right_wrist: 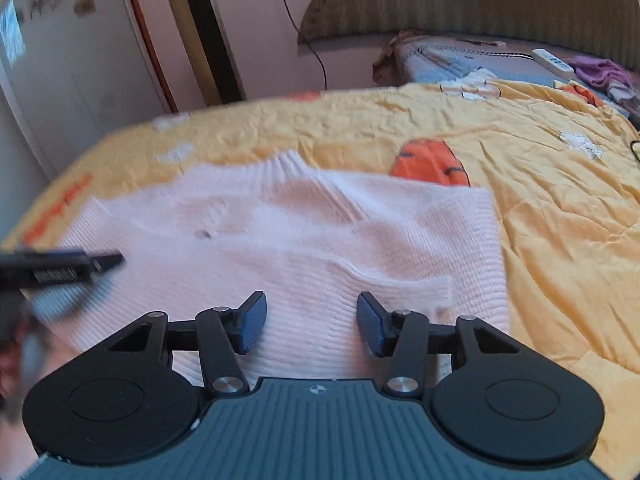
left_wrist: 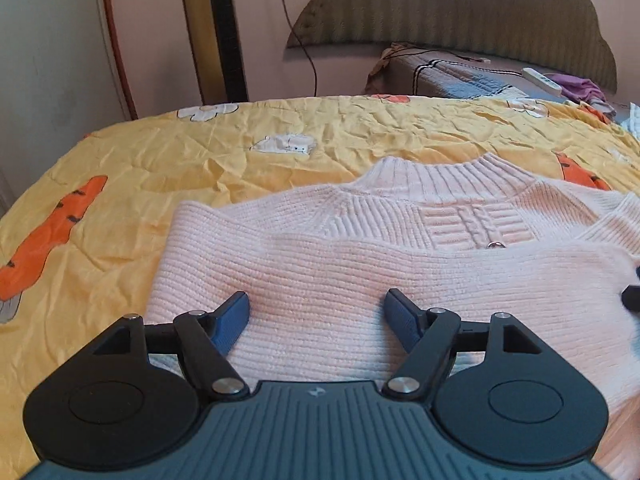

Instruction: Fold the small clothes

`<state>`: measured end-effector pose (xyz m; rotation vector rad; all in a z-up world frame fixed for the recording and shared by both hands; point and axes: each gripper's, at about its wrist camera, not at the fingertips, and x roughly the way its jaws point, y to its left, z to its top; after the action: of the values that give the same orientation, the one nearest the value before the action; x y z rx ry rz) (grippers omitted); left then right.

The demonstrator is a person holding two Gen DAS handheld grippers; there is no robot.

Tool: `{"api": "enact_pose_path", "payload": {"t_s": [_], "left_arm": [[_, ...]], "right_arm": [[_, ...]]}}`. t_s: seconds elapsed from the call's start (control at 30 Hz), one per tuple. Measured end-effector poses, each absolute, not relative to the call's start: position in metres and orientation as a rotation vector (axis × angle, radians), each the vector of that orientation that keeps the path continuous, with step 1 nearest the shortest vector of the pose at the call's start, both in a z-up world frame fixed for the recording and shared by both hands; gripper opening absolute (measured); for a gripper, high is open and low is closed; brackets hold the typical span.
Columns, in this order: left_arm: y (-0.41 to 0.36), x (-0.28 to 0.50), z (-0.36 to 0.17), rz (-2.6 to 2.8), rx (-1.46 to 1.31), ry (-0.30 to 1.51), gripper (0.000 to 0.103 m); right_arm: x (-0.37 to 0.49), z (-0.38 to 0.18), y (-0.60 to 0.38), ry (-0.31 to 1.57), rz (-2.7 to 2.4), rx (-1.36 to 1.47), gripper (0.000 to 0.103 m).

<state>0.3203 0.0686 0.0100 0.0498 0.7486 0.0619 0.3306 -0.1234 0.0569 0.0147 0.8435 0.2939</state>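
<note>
- Left wrist view shows our left gripper (left_wrist: 317, 312) tilted down over the pink sweater (left_wrist: 360, 280), jaws spread wide with nothing between the blue pads (left_wrist: 230, 322); the knit lies beneath them, released.
- Right wrist view shows our right gripper (right_wrist: 312, 320) angled down likewise, jaws parted and gripping nothing, hovering above the sweater's (right_wrist: 320, 248) near edge.
- We see the sweater lying flat on the yellow quilt (left_wrist: 140, 168), its ribbed collar (left_wrist: 444, 172) pointing away from us toward the headboard (left_wrist: 460, 4).
- A lower part is folded up across the chest, so its long axis runs left to right.
- The left gripper's tip (right_wrist: 100, 261) shows blurred at the right view's left edge, above the sweater.
</note>
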Motion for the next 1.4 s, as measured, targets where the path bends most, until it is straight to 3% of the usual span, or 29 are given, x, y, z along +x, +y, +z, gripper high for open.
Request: {"api": "enact_pose_path", "payload": {"t_s": [0.23,0.3,0.37,0.4,0.47,0.57,0.63,0.67,0.7,0.73,0.77,0.8,0.97,1.17,1.23,1.3,1.37,1.4], "left_arm": [[0.082,0.295,0.025,0.031,-0.006,0.667,0.077],[0.092,0.268,0.053,-0.044,-0.057,0.519,0.078],[0.102,0.26,0.072,-0.002,-0.035,0.409,0.089],[0.108,0.269,0.076,0.04,-0.022,0.417,0.096],[0.126,0.303,0.069,0.109,-0.015,0.522,0.096],[0.153,0.353,0.035,0.143,-0.092,0.765,0.095],[0.164,0.368,0.017,0.116,-0.197,0.836,0.095],[0.163,0.366,0.015,0.112,-0.204,0.789,0.093],[0.162,0.369,0.016,0.098,-0.205,0.783,0.07],[0.161,0.372,0.018,0.086,-0.216,0.777,0.026],[0.161,0.375,0.021,0.075,-0.251,0.779,0.02],[0.158,0.377,0.025,0.086,-0.234,0.783,0.014],[0.153,0.37,0.015,0.156,-0.141,0.735,0.013],[0.148,0.368,0.015,0.159,-0.085,0.719,0.017],[0.147,0.361,0.023,0.164,-0.065,0.726,0.026],[0.15,0.338,0.038,0.155,-0.077,0.73,0.032],[0.151,0.3,0.051,0.143,-0.074,0.699,0.035],[0.151,0.278,0.056,0.139,-0.062,0.687,0.043]], "right_arm": [[0.317,0.048,-0.144,0.761,0.378,0.03,0.051],[0.32,0.059,-0.15,0.773,0.383,0.083,0.052],[0.322,0.075,-0.17,0.721,0.376,0.196,0.057],[0.325,0.081,-0.181,0.662,0.366,0.233,0.064],[0.342,0.086,-0.198,0.618,0.273,0.197,0.076],[0.387,0.068,-0.211,0.733,0.116,0.097,0.069],[0.407,0.051,-0.221,0.812,0.146,0.186,0.068],[0.415,0.043,-0.225,0.848,0.186,0.267,0.068],[0.417,0.037,-0.226,0.83,0.207,0.319,0.06],[0.419,0.035,-0.225,0.82,0.214,0.334,0.047],[0.421,0.033,-0.222,0.821,0.193,0.326,0.025],[0.423,0.033,-0.22,0.822,0.192,0.32,0.023],[0.4,0.05,-0.232,0.655,0.212,0.412,0.019],[0.404,0.022,-0.237,0.721,0.131,0.436,0.019],[0.404,0.024,-0.234,0.734,0.117,0.403,0.03],[0.396,0.033,-0.234,0.748,0.097,0.4,0.049],[0.376,0.048,-0.236,0.734,0.077,0.392,0.058],[0.356,0.058,-0.238,0.705,0.097,0.379,0.059]]}}
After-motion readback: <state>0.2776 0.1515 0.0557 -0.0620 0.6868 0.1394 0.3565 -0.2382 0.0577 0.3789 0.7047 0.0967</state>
